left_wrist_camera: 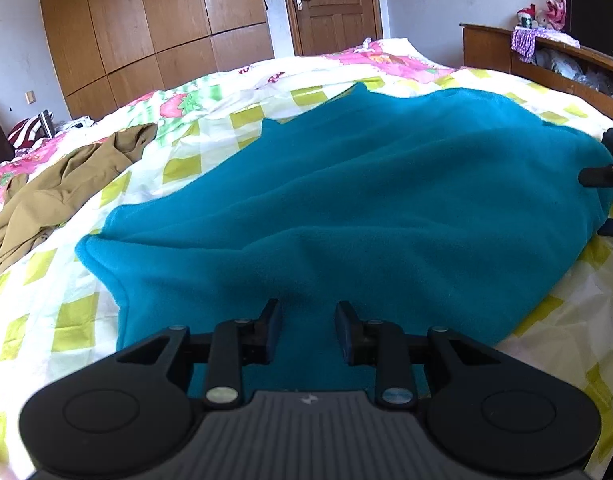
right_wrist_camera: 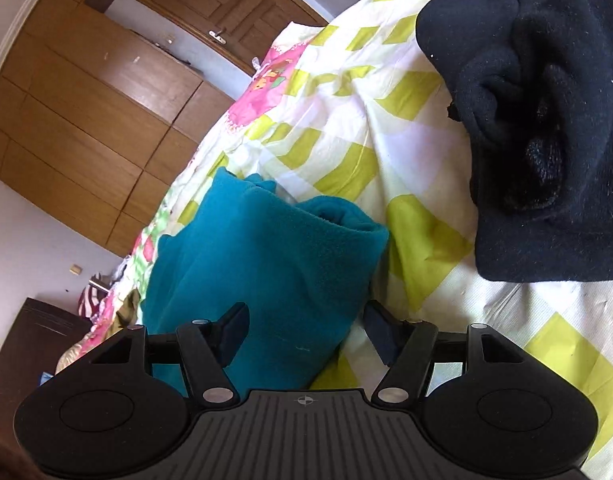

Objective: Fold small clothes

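Two grippers over one teal fleece garment (left_wrist_camera: 346, 200) spread on the checked bedsheet (left_wrist_camera: 66, 320) | left gripper (left_wrist_camera: 308, 330) jaws spread above near hem | right gripper (right_wrist_camera: 306, 332) jaws spread astride folded edge, likely lining up a fold | black garment (right_wrist_camera: 546, 120) aside

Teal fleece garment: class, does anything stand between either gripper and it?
Nothing visible does. The left gripper is open directly over the teal fleece garment; the right gripper is open at its edge. The black garment lies apart on the bedsheet.
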`<state>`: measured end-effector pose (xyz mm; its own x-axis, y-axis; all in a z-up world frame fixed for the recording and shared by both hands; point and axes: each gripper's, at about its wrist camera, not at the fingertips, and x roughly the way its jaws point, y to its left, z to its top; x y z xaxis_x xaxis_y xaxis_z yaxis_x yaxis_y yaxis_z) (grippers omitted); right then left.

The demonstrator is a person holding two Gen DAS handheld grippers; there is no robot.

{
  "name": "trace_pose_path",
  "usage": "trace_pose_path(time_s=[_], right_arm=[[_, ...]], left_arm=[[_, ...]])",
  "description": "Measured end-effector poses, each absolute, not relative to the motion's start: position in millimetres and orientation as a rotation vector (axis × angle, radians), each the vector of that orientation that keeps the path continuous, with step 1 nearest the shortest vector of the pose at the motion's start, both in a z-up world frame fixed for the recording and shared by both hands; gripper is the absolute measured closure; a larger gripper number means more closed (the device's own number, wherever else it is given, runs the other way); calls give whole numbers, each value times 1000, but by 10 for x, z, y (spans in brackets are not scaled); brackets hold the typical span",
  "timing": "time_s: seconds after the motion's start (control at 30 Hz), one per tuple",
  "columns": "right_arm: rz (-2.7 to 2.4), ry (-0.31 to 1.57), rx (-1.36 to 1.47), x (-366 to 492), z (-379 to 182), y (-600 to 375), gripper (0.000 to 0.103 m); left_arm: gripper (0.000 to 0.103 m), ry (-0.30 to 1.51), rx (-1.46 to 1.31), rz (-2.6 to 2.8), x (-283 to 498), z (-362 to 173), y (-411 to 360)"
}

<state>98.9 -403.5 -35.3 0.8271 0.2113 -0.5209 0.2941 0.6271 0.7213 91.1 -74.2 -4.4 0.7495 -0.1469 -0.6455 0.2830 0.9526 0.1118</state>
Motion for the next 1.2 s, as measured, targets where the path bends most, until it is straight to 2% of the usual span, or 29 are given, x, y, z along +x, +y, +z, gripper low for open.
trace_pose_path(time_s=[0.2, 0.23, 0.27, 0.3, 0.33, 0.43, 0.5, 0.53, 0.57, 0.6, 0.63, 0.67, 0.7, 0.77, 1.0, 1.2], right_arm=[[-41, 552, 930, 1280, -438, -3945, 37], [-38, 552, 952, 1330, -448, -3937, 41], [-19, 549, 967, 1351, -435, -3937, 67], [2, 553, 997, 1336, -421, -3946, 81], [32, 555, 1046, 1296, -401, -3972, 84], [62, 496, 1077, 1166, -324, -3984, 85], [51, 512, 1030, 1264, -347, -3930, 81], [33, 527, 1016, 1338, -385, -3894, 76], [24, 551, 1011, 1428, -437, -3861, 62], [21, 574, 1009, 1507, -483, -3831, 58], [14, 591, 1015, 1565, -506, -3807, 62], [13, 612, 1011, 1593, -488, -3800, 82], [10, 622, 1020, 1572, -440, -3823, 86], [40, 615, 1080, 1445, -356, -3929, 89], [-17, 700, 949, 628, -267, -3916, 89], [-88, 675, 899, 290, -233, -3915, 84]], left_arm=[[61, 687, 200, -224, 1029, -88, -824], [61, 675, 208, -220, 1017, -68, -824], [61, 660, 211, -209, 1012, -38, -812], [61, 644, 208, -191, 1011, -13, -793], [61, 634, 202, -175, 1017, 2, -773], [61, 678, 181, -166, 1091, -65, -754], [61, 694, 266, -176, 1048, -204, -852], [61, 671, 317, -175, 997, -247, -883], [61, 663, 340, -171, 958, -252, -899], [60, 670, 332, -168, 941, -218, -880], [57, 678, 315, -159, 935, -177, -841], [56, 689, 298, -142, 932, -144, -782], [56, 706, 287, -122, 932, -132, -722], [56, 751, 252, -107, 905, -136, -585], [56, 852, 184, -204, 398, -126, -424], [56, 653, 149, -203, 387, 205, -295]])
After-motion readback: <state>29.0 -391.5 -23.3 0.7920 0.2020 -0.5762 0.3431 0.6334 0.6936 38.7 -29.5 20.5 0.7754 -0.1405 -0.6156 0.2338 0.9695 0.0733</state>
